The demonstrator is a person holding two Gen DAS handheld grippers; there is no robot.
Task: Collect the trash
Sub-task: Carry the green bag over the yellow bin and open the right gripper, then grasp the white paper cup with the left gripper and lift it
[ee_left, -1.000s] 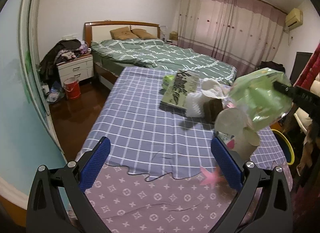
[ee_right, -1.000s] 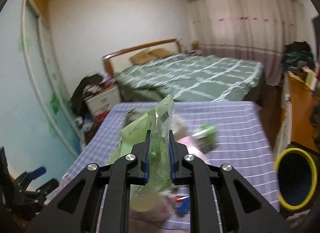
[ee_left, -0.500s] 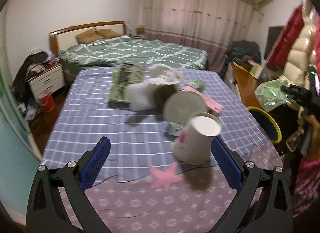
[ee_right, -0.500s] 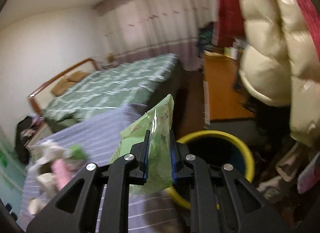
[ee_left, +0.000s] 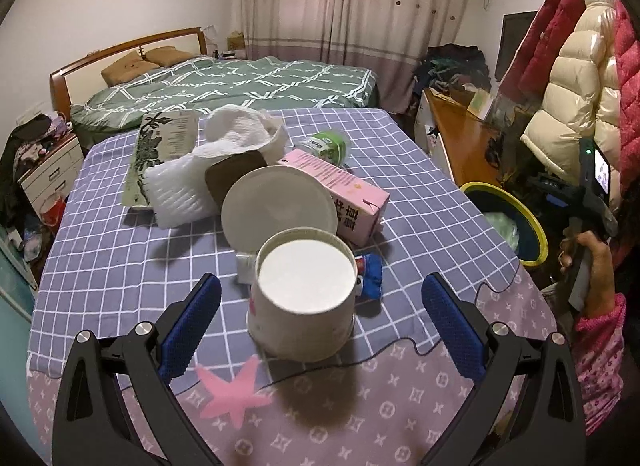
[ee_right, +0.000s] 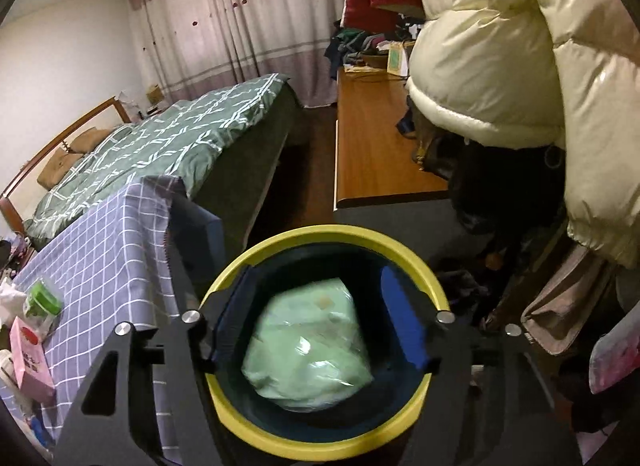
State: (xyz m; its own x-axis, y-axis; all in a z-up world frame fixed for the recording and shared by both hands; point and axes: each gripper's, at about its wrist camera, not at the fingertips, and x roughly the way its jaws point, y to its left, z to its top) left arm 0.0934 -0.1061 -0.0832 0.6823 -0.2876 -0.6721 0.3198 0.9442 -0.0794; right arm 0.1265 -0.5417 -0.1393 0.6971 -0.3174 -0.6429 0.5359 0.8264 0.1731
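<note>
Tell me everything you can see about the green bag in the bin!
The green bag is a crinkly, shiny plastic packet, pale green and puffed, blurred here. It sits inside the dark bin with the yellow rim, below the right gripper, whose jaws are opening with nothing between them. The left view shows only a pale green glimpse of it.

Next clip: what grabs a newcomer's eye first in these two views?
The green plastic bag inside the yellow-rimmed bin, seen between the opening jaws of the right gripper, which no longer touch it. Then the white paper cup on the checked tablecloth, right ahead of the open left gripper.
</note>
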